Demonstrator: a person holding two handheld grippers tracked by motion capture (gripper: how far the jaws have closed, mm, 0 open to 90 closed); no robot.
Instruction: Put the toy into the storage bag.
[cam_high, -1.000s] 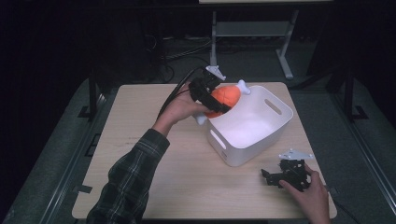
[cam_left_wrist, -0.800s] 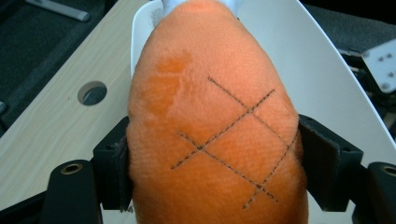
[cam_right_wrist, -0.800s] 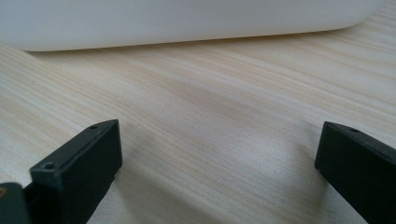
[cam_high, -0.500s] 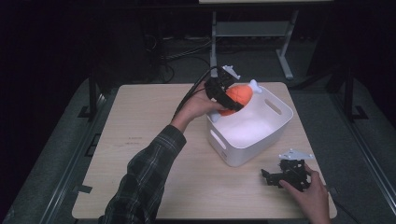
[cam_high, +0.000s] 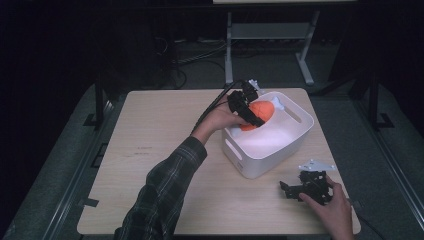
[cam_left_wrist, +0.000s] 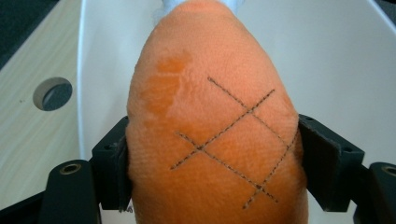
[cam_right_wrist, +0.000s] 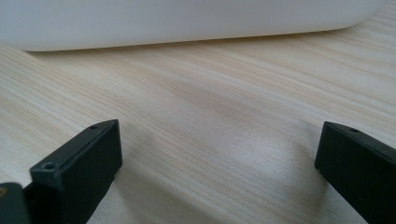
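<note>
An orange plush toy (cam_high: 260, 112) with dark stitched crossing lines (cam_left_wrist: 219, 135) is clamped between the jaws of my left gripper (cam_high: 254, 116). The gripper holds it above the inside of a white plastic bin (cam_high: 270, 152) on the table's right half. A white part of the toy (cam_high: 277, 103) sticks out past the orange body. In the left gripper view the bin's white floor (cam_left_wrist: 355, 60) lies behind the toy. My right gripper (cam_high: 290, 189) rests low on the wooden table near the front right corner, jaws wide apart with nothing between them (cam_right_wrist: 219, 163).
The light wooden table (cam_high: 165, 135) has bare room on its left half. A round hole in the tabletop (cam_left_wrist: 52, 93) sits beside the bin. The bin's white wall (cam_right_wrist: 187, 21) stands just ahead of my right gripper. Dark floor and a metal stand (cam_high: 270, 30) lie beyond.
My left gripper has carried the orange plush toy rightward, from the bin's left rim to above its inside. The right gripper has stayed put.
</note>
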